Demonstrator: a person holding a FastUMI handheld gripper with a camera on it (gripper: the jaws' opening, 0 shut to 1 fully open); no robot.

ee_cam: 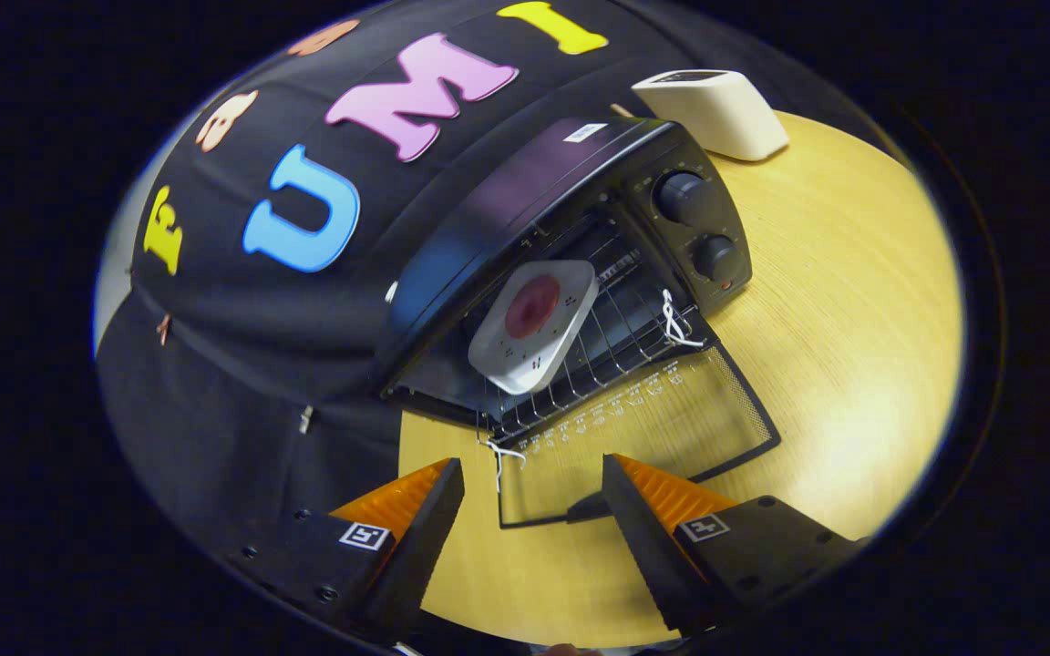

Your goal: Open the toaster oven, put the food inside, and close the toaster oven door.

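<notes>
My fingers (pixel 452 497) are spread wide and hold nothing; bare tabletop shows in the gap between them. My gripper (pixel 532 478) hovers above the wooden table (pixel 853 301), just short of the toaster oven (pixel 571 246). The oven door (pixel 643 437) is fully open, folded down flat onto the table, with its glass panel just ahead of my fingertips and its front edge reaching into the space between them. The door's handle lies at that front edge, close against the inner side of one fingertip; whether it touches I cannot tell. Beyond the door, a wire rack (pixel 607 351) is drawn partly out of the oven's mouth. On the rack rests a white square plate (pixel 511 355), tilted, carrying a round red piece of food (pixel 532 307) at its centre. Two knobs (pixel 684 198) sit on the oven's control panel. Beyond the oven, a cream-coloured box-shaped appliance (pixel 716 114) stands on the table.
</notes>
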